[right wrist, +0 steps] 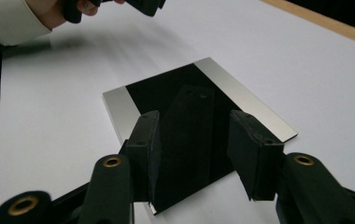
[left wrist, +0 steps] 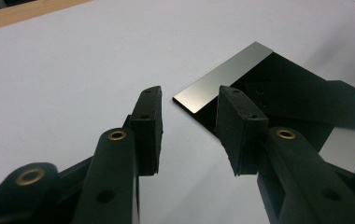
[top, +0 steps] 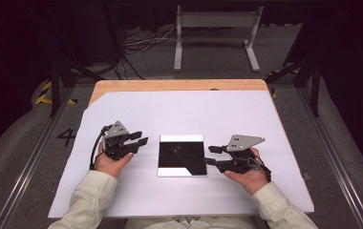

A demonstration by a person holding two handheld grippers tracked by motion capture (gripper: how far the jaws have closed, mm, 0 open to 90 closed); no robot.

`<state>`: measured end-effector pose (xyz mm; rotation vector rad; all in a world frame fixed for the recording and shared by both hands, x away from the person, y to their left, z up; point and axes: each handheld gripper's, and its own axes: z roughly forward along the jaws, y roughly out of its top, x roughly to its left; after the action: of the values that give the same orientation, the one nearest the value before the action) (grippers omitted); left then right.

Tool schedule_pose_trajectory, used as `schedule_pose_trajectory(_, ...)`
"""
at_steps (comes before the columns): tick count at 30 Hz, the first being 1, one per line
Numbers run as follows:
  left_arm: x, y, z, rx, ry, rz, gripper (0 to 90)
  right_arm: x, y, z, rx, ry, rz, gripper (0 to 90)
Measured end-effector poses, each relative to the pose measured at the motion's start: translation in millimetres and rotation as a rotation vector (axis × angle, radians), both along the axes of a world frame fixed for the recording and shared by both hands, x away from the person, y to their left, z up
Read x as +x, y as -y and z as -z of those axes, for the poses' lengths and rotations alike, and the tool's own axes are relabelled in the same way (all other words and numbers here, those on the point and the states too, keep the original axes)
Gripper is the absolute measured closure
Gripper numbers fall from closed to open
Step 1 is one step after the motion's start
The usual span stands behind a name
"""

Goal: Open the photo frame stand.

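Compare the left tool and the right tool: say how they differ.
The left tool sits apart from the mirror plate, with bare sheet between; the right tool reaches the plate's edge. The left tool angles toward the plate's far corner, the right tool toward its side. Both have open jaws holding nothing.

A glossy black mirror tile is showing silver bands at its edges — lying on a white sheet that is covering the pale wooden table.

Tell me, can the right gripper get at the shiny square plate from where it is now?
Probably yes. The right gripper sits at the plate's right edge with its jaws open, pointing at it, and nothing lies between them on the white sheet. The plate lies flat, so lifting an edge may be fiddly.
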<state>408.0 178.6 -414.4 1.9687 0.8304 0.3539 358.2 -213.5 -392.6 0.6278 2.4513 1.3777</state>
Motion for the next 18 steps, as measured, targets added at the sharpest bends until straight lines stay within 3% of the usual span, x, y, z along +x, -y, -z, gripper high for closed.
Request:
schedule_pose_trajectory(4, 0.5, 0.4, 0.9, -0.004, -0.003, 0.002, 61.6, 0.8, -2.6, 4.1, -0.054, -0.034, -0.014, 54.5)
schedule_pose_trajectory(9, 0.7, 0.6, 1.0, -0.002, -0.002, 0.005, 61.6, 0.4, -9.3, 14.3, -0.158, -0.069, -0.034, 54.4)
schedule_pose_trajectory(18, 0.9, 1.2, 1.5, 0.002, -0.008, 0.009, 61.5, 0.3, -14.0, 21.7, -0.242, -0.117, -0.053, 61.5)
